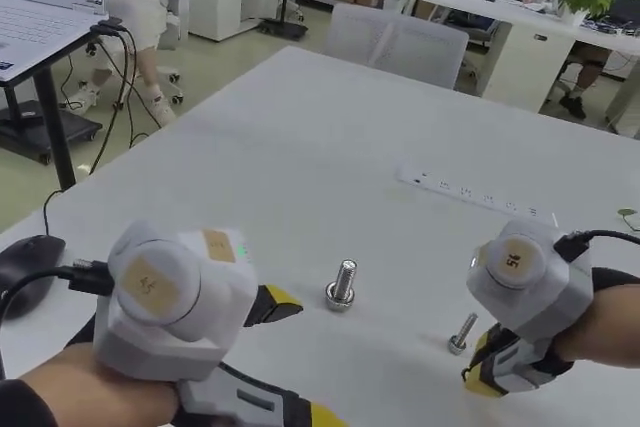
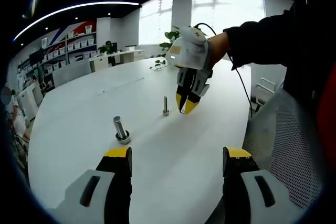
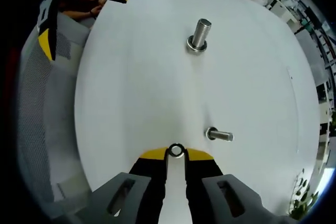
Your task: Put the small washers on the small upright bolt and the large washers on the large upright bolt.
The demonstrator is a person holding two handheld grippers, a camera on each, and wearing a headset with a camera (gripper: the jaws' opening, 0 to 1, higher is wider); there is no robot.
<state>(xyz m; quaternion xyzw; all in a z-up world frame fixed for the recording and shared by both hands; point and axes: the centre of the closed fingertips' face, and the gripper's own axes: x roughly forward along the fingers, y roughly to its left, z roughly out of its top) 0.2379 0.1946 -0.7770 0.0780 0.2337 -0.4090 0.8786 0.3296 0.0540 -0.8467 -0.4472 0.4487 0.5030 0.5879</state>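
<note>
White table [image 1: 300, 147], office: power strip [image 1: 480, 192], large bolt [image 1: 342, 284], small bolt [image 1: 463, 332]. Left gripper [image 2: 178, 153] spread, empty. Right gripper [image 3: 177, 156] pinching small washer [image 3: 176, 146].

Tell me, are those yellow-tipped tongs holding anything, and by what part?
The right tongs pinch a small silver metal washer by opposite sides of its rim, at the very tips. The left tongs stand open, holding nothing.

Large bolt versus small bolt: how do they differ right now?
The large bolt is thicker and taller than the small bolt. A wide ring sits round the large bolt's base; the small bolt's shank looks bare. The small bolt stands nearer than the large bolt to the right tool, which pinches a small washer. Both stand upright on the white table.
</note>
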